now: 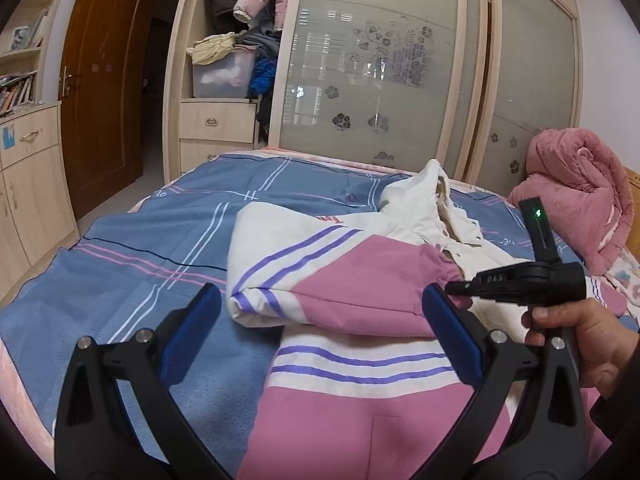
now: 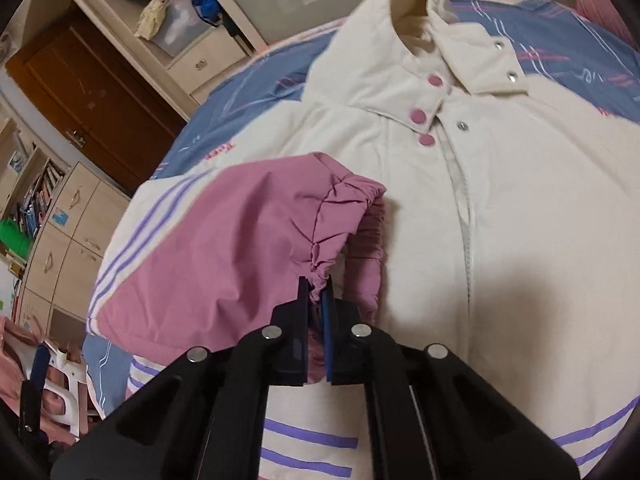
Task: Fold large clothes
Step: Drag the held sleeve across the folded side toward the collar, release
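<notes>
Padded jacket (image 2: 460,184), cream above and pink below with purple stripes, spread front-up on the bed (image 1: 132,248), directly ahead of and beneath both grippers. The right gripper (image 2: 318,286) is clenched on the gathered elastic cuff (image 2: 344,208) of the pink sleeve (image 2: 224,248), which lies across the jacket's chest; gripping the cuff gives control of the sleeve's whole length, so the hold probably serves to lay the sleeve inward across the body as part of the fold. The left gripper (image 1: 320,312) is released, its blue-padded fingers (image 1: 192,332) spread wide to either side of the folded sleeve and gripping nothing; it hangs just above the jacket's lower half, seemingly ready to steady the fabric.

The left wrist view shows the sleeve's fold at the shoulder, the hood (image 1: 420,192) beyond it, the person's right hand (image 1: 592,344) on the right gripper's body, and a pink quilt (image 1: 580,196) far to the right. The right wrist view alone shows the pinch on the cuff, the collar snaps (image 2: 424,116) and the front placket beyond the fingertips.
</notes>
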`<state>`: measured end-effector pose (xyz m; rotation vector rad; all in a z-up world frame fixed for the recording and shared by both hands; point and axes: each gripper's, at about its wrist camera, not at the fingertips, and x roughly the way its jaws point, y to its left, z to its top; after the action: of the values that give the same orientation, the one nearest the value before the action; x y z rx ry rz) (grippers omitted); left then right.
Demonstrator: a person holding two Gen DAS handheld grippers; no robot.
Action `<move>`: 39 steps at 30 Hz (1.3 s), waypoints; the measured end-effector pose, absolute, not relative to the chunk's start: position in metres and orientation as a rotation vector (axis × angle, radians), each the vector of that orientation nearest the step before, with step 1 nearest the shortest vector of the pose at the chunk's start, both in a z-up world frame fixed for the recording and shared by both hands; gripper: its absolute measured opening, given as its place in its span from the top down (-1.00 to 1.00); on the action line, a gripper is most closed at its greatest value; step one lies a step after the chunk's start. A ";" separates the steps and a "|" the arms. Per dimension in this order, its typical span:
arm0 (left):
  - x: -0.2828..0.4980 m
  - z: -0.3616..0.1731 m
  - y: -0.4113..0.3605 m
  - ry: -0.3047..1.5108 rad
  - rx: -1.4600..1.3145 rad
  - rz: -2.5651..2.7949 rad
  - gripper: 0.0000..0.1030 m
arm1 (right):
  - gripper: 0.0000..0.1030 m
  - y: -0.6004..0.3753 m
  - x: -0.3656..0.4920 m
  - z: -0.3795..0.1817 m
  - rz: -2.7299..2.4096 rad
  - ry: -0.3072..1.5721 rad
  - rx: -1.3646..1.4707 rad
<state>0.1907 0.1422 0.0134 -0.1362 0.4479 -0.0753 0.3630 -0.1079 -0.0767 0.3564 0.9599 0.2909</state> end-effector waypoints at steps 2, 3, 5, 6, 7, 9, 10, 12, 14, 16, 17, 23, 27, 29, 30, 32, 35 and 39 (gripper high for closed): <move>0.191 0.013 0.141 0.449 -0.133 -0.075 -0.96 | 0.92 -0.117 0.361 -0.067 0.277 0.930 0.360; 0.191 0.013 0.142 0.451 -0.133 -0.074 -0.96 | 0.92 -0.124 0.359 -0.058 0.262 0.907 0.359; 0.192 0.011 0.143 0.456 -0.135 -0.074 -0.96 | 0.92 -0.137 0.357 -0.046 0.234 0.873 0.341; 0.192 0.011 0.143 0.459 -0.137 -0.073 -0.96 | 0.92 -0.147 0.356 -0.037 0.209 0.850 0.335; 0.192 0.011 0.144 0.460 -0.139 -0.074 -0.96 | 0.92 -0.154 0.356 -0.033 0.193 0.837 0.334; 0.192 0.011 0.144 0.461 -0.143 -0.076 -0.96 | 0.92 -0.172 0.356 -0.023 0.155 0.811 0.332; 0.191 0.011 0.144 0.460 -0.145 -0.077 -0.96 | 0.93 -0.183 0.356 -0.017 0.129 0.798 0.329; 0.191 0.011 0.144 0.459 -0.144 -0.080 -0.96 | 0.93 -0.203 0.355 -0.011 0.083 0.789 0.315; 0.191 0.011 0.143 0.461 -0.136 -0.080 -0.96 | 0.93 -0.222 0.355 -0.009 0.032 0.793 0.301; 0.191 0.011 0.142 0.464 -0.133 -0.079 -0.96 | 0.93 -0.245 0.352 -0.011 -0.040 0.801 0.301; 0.192 0.011 0.143 0.465 -0.133 -0.079 -0.96 | 0.93 -0.253 0.350 -0.013 -0.071 0.805 0.301; 0.193 0.010 0.144 0.478 -0.139 -0.080 -0.96 | 0.93 -0.310 0.336 -0.050 -0.247 0.875 0.304; 0.194 0.010 0.140 0.481 -0.125 -0.088 -0.96 | 0.93 -0.317 0.331 -0.071 -0.274 0.905 0.291; 0.194 0.009 0.137 0.484 -0.115 -0.092 -0.96 | 0.84 -0.317 0.330 -0.076 -0.263 0.914 0.297; 0.195 0.009 0.136 0.487 -0.112 -0.095 -0.96 | 0.74 -0.315 0.330 -0.077 -0.240 0.921 0.297; 0.196 0.008 0.134 0.490 -0.107 -0.097 -0.96 | -0.53 -0.313 0.329 -0.077 -0.233 0.917 0.305; 0.196 0.007 0.133 0.494 -0.110 -0.104 -0.96 | -0.71 -0.320 0.307 -0.063 -0.290 0.814 0.353; 0.195 0.007 0.124 0.504 -0.114 -0.133 -0.96 | -0.72 -0.334 0.246 -0.044 -0.252 0.663 0.509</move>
<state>0.1945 0.1244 0.0071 -0.1135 0.5040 -0.1328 0.2464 -0.3344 -0.0442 0.5088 0.6630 -0.2519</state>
